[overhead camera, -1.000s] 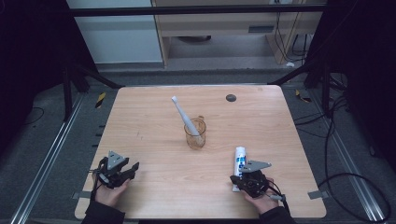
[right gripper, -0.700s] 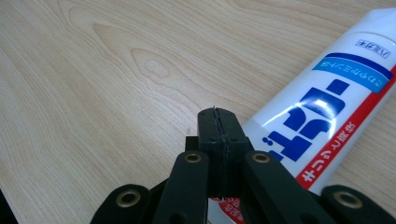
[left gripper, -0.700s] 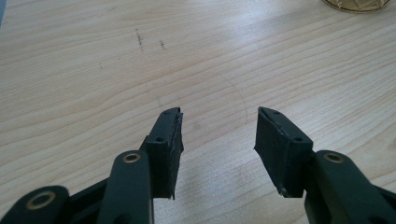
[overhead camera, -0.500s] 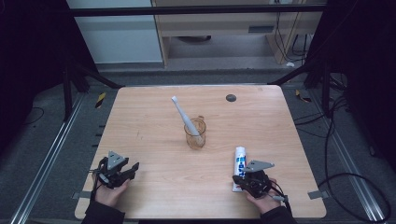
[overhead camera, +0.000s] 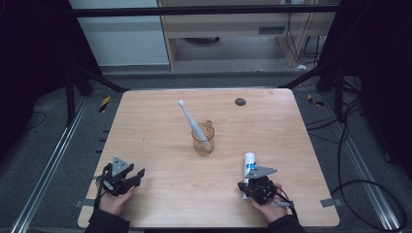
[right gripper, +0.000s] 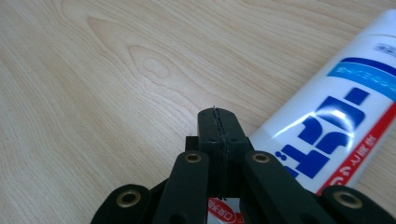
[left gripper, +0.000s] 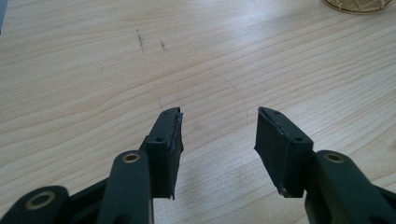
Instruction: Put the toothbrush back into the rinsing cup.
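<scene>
The high view looks forward and down on the whole pale wooden table (overhead camera: 160, 126) from afar. Each gripper view skims that tabletop closely; the right one shares the white, blue-printed tube (right gripper: 345, 112) (overhead camera: 249, 164) with the high view

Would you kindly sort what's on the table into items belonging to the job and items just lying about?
Job items:
- toothpaste tube beside the shut right gripper
- toothbrush
- amber cup

Lying about:
- dark round disc
</scene>
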### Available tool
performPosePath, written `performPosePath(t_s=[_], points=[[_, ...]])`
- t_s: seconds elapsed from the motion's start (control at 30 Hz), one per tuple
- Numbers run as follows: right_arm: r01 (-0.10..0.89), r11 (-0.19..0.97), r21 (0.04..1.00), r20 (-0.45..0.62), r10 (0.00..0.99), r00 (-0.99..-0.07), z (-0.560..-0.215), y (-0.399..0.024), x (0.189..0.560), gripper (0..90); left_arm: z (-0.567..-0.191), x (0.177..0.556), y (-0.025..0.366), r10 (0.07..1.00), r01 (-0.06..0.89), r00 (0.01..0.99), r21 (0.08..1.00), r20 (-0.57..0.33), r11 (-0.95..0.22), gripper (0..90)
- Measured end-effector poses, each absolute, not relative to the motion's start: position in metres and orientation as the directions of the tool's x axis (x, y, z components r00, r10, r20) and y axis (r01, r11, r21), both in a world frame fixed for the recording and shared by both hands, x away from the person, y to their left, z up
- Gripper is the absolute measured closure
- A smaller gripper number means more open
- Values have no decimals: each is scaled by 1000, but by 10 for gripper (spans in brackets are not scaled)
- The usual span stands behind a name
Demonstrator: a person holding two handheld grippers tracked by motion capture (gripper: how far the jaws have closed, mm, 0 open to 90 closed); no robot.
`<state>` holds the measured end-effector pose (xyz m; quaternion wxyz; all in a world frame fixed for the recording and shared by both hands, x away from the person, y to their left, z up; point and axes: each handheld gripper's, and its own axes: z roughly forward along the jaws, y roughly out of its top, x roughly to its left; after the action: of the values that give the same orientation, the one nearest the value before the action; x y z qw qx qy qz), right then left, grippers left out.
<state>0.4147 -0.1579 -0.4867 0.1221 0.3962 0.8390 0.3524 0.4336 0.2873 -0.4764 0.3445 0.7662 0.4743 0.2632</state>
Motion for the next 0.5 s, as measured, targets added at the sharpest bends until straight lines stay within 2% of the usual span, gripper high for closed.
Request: performPosePath(t_s=[0.5], points=[[620,416,665,63,797,-601,-487,-183,407,900,-476,433,288,908,545,411,778,75,-311,503]])
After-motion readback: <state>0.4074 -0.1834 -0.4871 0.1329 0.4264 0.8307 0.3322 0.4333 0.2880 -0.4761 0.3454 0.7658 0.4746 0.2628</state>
